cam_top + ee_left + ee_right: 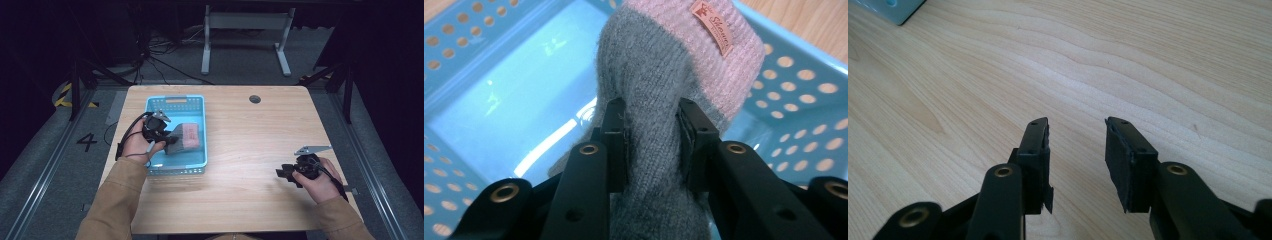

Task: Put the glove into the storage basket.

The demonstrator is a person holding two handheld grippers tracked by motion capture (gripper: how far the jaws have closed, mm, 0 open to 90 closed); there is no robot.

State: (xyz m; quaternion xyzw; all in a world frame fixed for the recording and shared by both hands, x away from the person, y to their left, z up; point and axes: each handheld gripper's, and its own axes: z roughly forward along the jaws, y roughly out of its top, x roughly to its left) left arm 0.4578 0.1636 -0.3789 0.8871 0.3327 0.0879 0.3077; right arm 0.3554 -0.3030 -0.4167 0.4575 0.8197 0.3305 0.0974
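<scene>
Pinching sock point(649, 100), left claw point(651, 145)

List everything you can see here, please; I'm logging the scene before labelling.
Basket: one, light blue, perforated walls, on the table's left half.
Sock: one, grey with a pink cuff and a small label, inside the basket, pinched between the left gripper's jaws.
Table: one, light wood, centre of the high view.
Cap: one, dark, round, set in the tabletop near the far edge.
Frame: one, white metal, on the floor beyond the table.
Left gripper: one, black, shut on the sock.
Right gripper: one, black, open over bare wood.
Sleeves: two, tan.
</scene>
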